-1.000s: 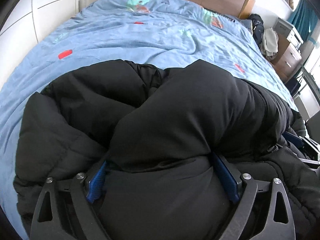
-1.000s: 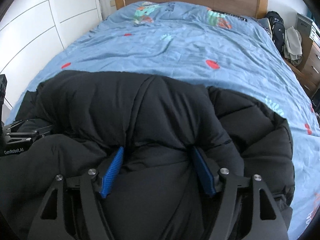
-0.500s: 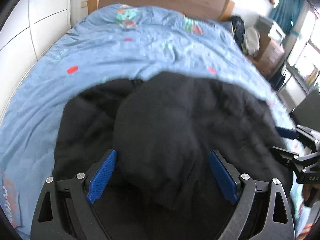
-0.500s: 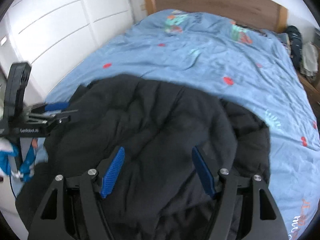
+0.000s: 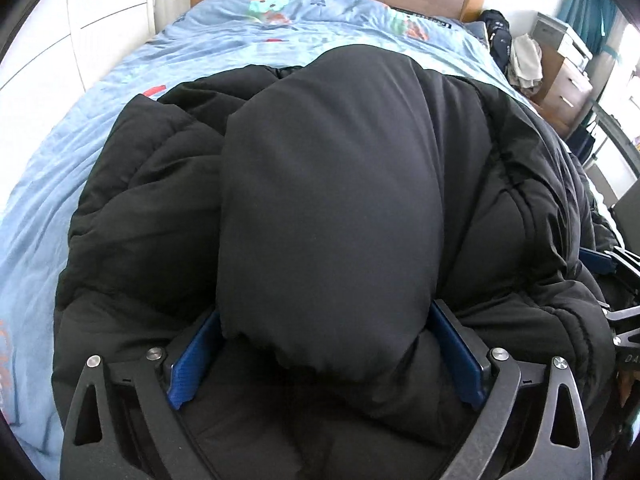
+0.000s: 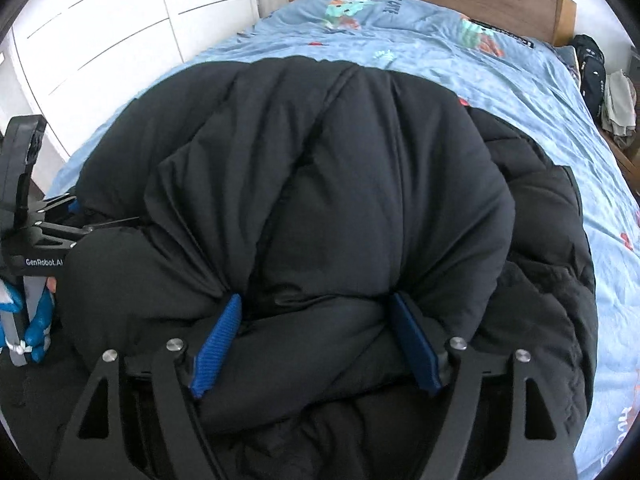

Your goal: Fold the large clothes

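1. A puffy black quilted jacket (image 5: 328, 200) lies bunched on the near part of a wrinkled blue bedspread (image 5: 120, 92).
2. The left gripper (image 5: 326, 344), blue ribbed pads just widening, clamps a smooth rounded fold.
3. The right gripper (image 6: 316, 340), also widening, clamps a creased bulge.

Both grippers, left gripper (image 5: 326, 354) and right gripper (image 6: 316, 342), have black angular frames, silver screws and ribbed blue fingers (image 6: 216, 340); "GenRobot.AI" lettering marks one; a blue glove (image 6: 38, 322) grips its handle.

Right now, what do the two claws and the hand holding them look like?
Both claws, left and right, have black angular frames with silver screws and ribbed blue pads. The left one's body carries white "GenRobot.AI" lettering in the right wrist view. The hand holding it wears a blue glove.
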Motion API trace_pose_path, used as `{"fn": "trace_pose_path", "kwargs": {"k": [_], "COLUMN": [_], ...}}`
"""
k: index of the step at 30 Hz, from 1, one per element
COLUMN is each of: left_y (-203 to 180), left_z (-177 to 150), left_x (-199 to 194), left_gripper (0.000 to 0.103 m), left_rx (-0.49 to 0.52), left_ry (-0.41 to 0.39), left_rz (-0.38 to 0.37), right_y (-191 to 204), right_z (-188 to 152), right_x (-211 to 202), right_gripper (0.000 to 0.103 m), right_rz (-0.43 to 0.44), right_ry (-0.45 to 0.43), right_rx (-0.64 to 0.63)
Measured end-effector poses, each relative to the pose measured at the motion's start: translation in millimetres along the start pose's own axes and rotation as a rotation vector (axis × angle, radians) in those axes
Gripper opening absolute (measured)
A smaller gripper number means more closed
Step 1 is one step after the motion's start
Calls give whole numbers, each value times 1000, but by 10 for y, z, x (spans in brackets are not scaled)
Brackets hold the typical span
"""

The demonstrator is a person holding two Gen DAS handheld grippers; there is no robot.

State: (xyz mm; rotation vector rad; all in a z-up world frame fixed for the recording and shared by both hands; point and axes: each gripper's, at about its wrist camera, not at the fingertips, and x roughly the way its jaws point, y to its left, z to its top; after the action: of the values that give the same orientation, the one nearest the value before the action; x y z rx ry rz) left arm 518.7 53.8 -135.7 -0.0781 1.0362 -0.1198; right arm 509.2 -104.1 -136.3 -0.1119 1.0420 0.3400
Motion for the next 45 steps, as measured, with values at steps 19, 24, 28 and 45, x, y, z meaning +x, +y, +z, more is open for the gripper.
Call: {"fn": "trace_pose_path", "kwargs": {"k": [19, 24, 28, 45], "left_y": [-163, -180, -174, -58], "left_z": [-309, -428, -482, -660], "left_x": [-918, -1128, -1231, -1673], "left_gripper": [96, 96, 96, 96], "left_rx": [78, 85, 91, 78], "left_ry": [-50, -56, -61, -69], "left_rz": [174, 172, 170, 185], "right_y": [166, 145, 190, 72], "right_z": [-144, -297, -433, -982], "right_x": [-644, -927, -1110, -1938], "right_gripper": [76, 76, 76, 76], "right_rz": [-65, -71, -78, -148], "right_ry": [51, 21, 23, 10], "right_rx": [149, 208, 216, 313]}}
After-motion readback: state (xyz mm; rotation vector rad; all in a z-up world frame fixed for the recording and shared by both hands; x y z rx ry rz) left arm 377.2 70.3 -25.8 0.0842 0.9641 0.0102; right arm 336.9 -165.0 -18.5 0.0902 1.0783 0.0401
